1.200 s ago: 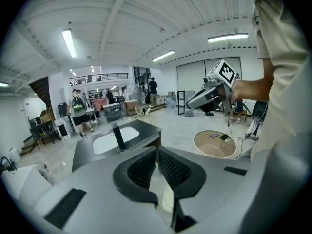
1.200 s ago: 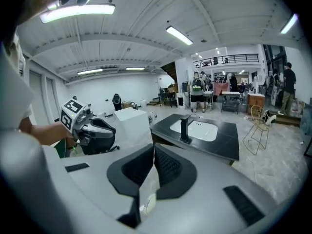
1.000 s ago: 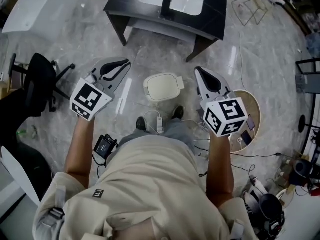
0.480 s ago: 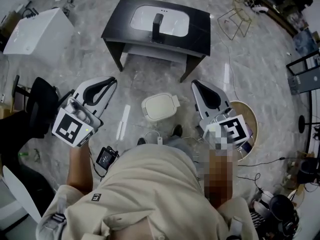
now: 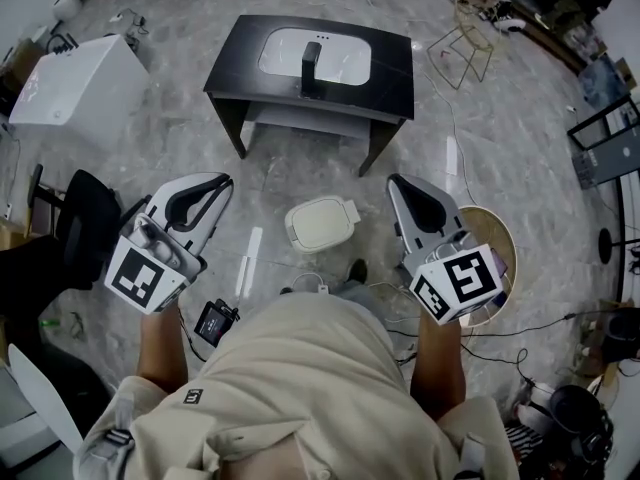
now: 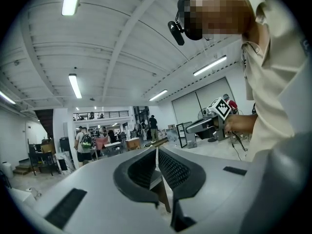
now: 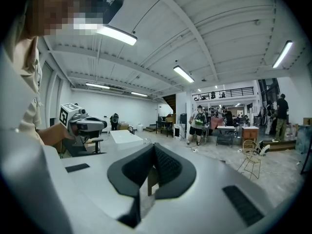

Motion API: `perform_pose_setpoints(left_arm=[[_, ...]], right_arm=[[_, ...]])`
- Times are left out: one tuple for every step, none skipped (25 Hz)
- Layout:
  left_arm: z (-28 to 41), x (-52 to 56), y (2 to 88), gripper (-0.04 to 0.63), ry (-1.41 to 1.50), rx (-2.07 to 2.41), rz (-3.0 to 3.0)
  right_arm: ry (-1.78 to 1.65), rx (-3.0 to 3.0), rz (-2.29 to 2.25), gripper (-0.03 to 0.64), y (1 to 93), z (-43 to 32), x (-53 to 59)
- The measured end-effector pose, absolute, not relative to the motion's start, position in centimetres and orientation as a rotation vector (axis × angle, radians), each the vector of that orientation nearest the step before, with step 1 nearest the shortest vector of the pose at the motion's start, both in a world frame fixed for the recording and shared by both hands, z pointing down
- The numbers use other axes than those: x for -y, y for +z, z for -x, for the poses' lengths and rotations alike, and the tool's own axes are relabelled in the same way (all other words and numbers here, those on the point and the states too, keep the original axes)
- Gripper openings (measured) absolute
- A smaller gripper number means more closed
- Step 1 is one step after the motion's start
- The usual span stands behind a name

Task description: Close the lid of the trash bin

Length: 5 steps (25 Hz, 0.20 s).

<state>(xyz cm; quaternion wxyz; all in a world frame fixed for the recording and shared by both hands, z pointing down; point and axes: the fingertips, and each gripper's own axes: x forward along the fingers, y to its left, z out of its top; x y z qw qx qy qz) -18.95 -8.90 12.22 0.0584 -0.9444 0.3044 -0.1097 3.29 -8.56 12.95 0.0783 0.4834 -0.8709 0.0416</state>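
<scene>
Grey marble-look floor (image 5: 520,148), glossy, with light streaks. Black table (image 5: 390,58) with a white inset basin (image 5: 280,58) at the floor's far edge, centre. White cabinet (image 5: 75,78) toward the far-left corner. Black office chair (image 5: 75,218) at the left edge. Wire chair frame (image 5: 468,28) toward the far-right corner. Round wood-rimmed piece (image 5: 505,233) on the floor at right, can't tell what it is. Gripper views: white beamed ceiling (image 6: 122,43), tube lights (image 7: 117,34), white walls (image 7: 97,106), mezzanine railing (image 7: 222,94), desks (image 7: 229,130) and people (image 7: 199,123) far off.
</scene>
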Motion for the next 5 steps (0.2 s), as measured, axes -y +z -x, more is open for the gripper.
perform_pose_setpoints(left_arm=[[18.92, 8.79, 12.3, 0.031, -0.333, -0.919, 2.863], [18.92, 8.69, 12.37, 0.031, -0.332, -0.916, 2.865], [18.93, 8.6, 12.42, 0.031, -0.332, -0.914, 2.867], [18.95, 8.52, 12.47, 0.029, -0.331, -0.912, 2.869], [18.98, 8.44, 12.51, 0.031, -0.33, -0.91, 2.871]], right_arm=[[0.127, 2.604, -1.449, 0.021, 13.03, -3.32, 8.42], [0.13, 2.601, -1.451, 0.021, 13.11, -3.31, 8.29], [0.132, 2.598, -1.452, 0.021, 13.18, -3.29, 8.17], [0.135, 2.595, -1.453, 0.021, 13.25, -3.25, 8.06], [0.137, 2.592, -1.453, 0.021, 13.31, -3.21, 7.94]])
